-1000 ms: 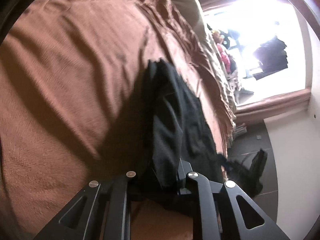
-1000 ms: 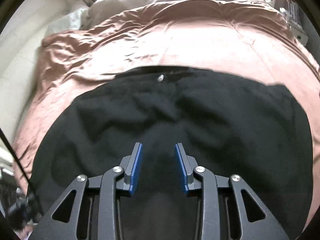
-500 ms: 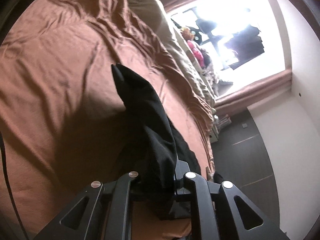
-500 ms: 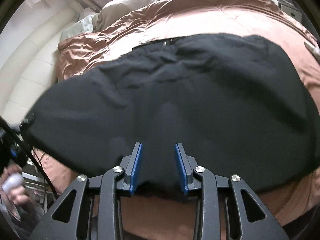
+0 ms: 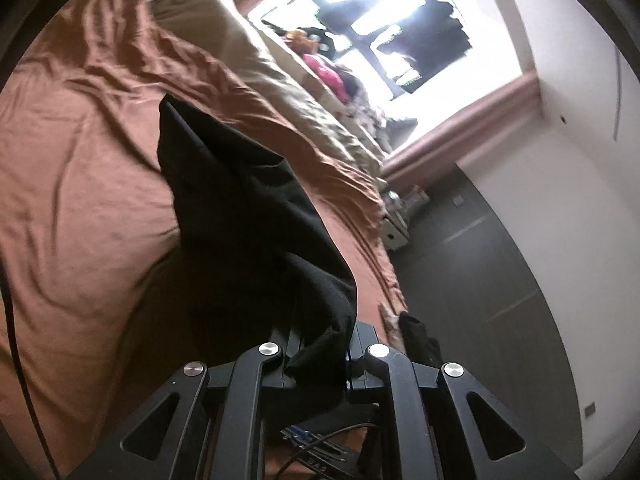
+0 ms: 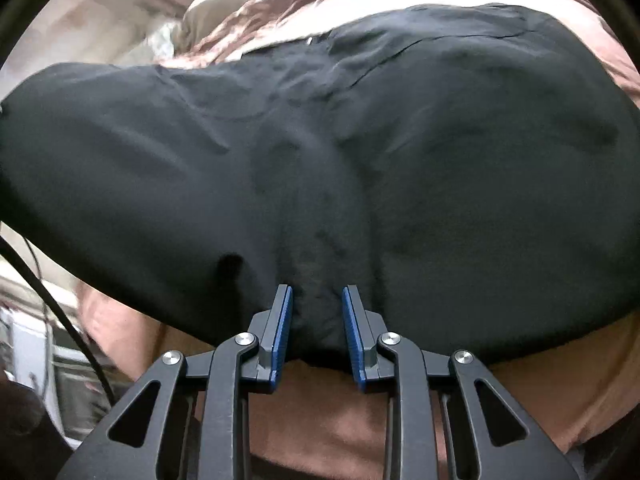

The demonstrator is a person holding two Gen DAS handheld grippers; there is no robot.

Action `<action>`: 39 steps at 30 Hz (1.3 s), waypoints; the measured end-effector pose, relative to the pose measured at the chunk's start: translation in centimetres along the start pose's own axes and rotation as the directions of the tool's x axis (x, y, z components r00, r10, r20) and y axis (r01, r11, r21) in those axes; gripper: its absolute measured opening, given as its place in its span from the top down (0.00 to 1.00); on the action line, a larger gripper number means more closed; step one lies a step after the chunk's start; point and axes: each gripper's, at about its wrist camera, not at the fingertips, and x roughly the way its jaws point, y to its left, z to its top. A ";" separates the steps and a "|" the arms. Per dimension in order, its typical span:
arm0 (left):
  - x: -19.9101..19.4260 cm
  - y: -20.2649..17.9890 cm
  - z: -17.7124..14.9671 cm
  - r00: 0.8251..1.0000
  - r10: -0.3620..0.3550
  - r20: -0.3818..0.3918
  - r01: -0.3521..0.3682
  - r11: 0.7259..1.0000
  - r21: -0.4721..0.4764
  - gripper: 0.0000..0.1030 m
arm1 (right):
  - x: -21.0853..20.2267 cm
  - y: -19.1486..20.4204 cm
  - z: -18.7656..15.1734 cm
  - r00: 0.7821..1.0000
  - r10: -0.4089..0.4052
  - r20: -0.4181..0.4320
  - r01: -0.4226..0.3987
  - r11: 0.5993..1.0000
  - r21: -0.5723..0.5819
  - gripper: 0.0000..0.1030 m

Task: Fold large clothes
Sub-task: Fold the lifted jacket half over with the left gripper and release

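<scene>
A large black garment (image 6: 440, 140) lies spread over the brown bed cover (image 6: 340, 408). Its near hem sits bunched between the blue pads (image 6: 282, 320) of my right gripper (image 6: 317, 300), with creases running into the narrowed jaws. In the left wrist view a corner of the same black garment (image 5: 248, 216) hangs lifted off the brown cover (image 5: 80, 184) in a long fold. My left gripper (image 5: 320, 344) is shut on its end, and the cloth hides the fingertips.
A beige duvet (image 5: 280, 68) and a pile of coloured things (image 5: 324, 68) lie along the bed's far side under a bright window. Dark floor (image 5: 480, 264) and a white wall lie past the bed's edge. A black cable (image 6: 60, 312) hangs at left.
The left gripper has risen and rolled, drawing its end of the garment up off the bed. The right gripper has sunk to the near hem and its jaws have narrowed around it.
</scene>
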 end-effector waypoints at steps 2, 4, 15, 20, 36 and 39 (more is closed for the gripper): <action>0.9 -1.7 0.0 1.000 -0.013 -0.016 0.014 1.000 0.025 0.88 | -1.7 -0.9 0.2 0.999 0.019 0.050 -0.020 1.000 0.021 0.77; 2.1 -3.1 -0.1 0.999 -0.024 -0.035 0.026 0.999 0.046 0.88 | -3.6 -1.9 0.8 0.995 0.039 0.096 -0.043 0.998 0.039 0.77; 10.5 -10.0 -2.2 0.983 -0.043 -0.178 0.070 0.987 0.145 0.88 | -14.2 -10.7 0.0 0.951 0.063 0.303 -0.117 0.979 0.164 0.69; 16.0 -12.3 -4.5 0.961 -0.051 -0.273 0.097 0.983 0.159 0.88 | -17.0 -14.1 -2.6 0.937 0.006 0.349 -0.089 0.971 0.224 0.39; 17.1 -10.9 -7.6 0.932 0.039 -0.360 0.035 0.980 0.198 0.35 | -17.3 -18.8 -2.2 0.949 0.057 0.311 -0.146 0.951 0.273 0.39; 14.9 -8.2 -6.8 0.944 0.117 -0.309 -0.058 0.980 0.192 0.35 | -15.4 -18.8 -1.3 0.953 0.056 0.298 -0.142 0.951 0.275 0.39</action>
